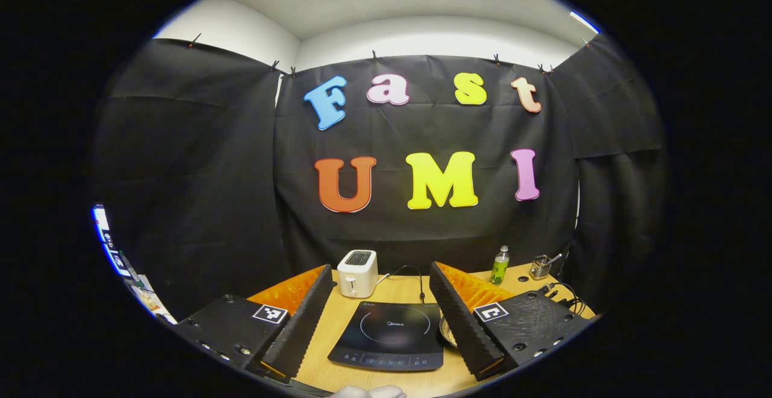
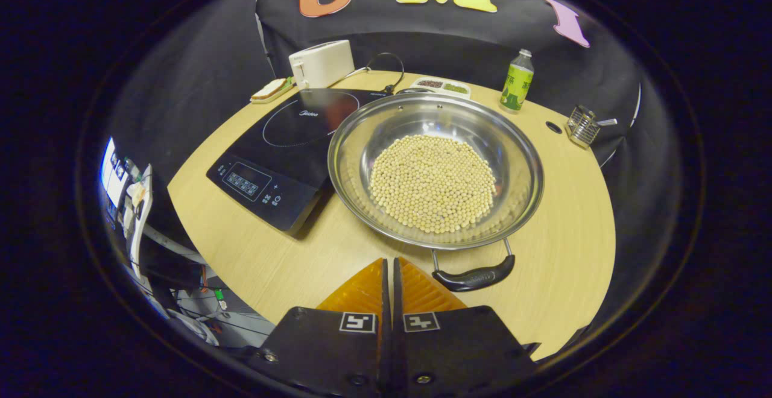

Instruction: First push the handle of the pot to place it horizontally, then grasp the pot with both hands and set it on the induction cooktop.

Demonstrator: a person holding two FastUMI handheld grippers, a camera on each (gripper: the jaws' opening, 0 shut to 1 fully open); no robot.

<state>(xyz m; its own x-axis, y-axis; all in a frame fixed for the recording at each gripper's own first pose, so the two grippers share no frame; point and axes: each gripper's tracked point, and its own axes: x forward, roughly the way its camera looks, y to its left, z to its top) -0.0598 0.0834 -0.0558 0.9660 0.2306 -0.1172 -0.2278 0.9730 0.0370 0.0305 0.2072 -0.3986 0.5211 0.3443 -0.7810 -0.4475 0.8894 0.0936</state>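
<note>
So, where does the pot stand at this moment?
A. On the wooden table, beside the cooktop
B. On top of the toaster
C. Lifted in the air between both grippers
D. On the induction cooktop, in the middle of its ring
A. In the right gripper view the pot, filled with beans, rests on the table next to the induction cooktop, and its rim only overlaps the cooktop's edge; the right gripper is shut, short of the handle.

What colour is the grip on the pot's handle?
Black, on a thin metal loop. The handle of the pot shows best in the right gripper view.
</note>
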